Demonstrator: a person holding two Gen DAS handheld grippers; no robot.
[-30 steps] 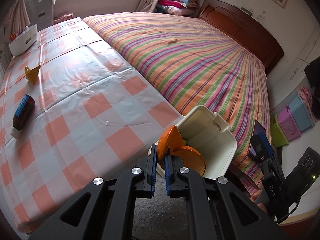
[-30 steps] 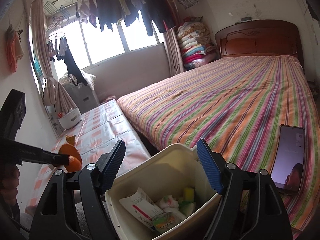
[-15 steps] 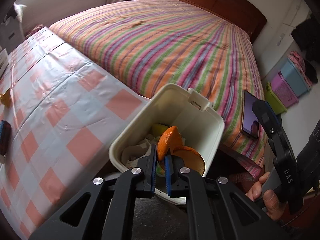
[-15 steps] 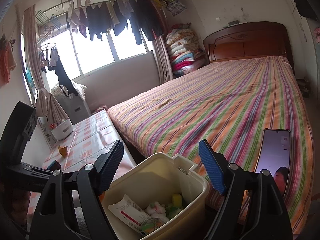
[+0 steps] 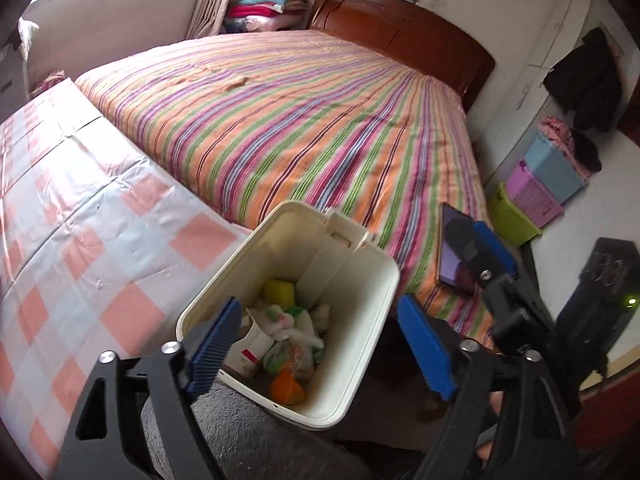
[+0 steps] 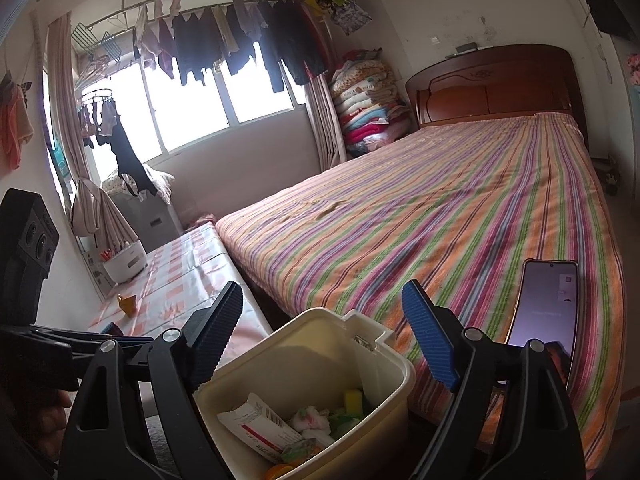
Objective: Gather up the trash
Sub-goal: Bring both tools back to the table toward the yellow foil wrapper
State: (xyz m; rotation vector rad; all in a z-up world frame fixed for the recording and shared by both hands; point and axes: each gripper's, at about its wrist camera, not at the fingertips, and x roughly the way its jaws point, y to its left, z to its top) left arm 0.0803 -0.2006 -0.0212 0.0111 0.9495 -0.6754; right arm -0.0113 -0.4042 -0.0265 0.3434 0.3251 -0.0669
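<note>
Now the left tongs [image 5: 320, 344] gape empty (both pairs wide), orange peel [image 5: 285, 387] dropped in bin [image 5: 360, 360].

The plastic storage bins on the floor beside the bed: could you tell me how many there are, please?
3, stacked diagonally by the wall: green bin nearest, purple bin in the middle, blue bin farthest. Others may be hidden.
</note>
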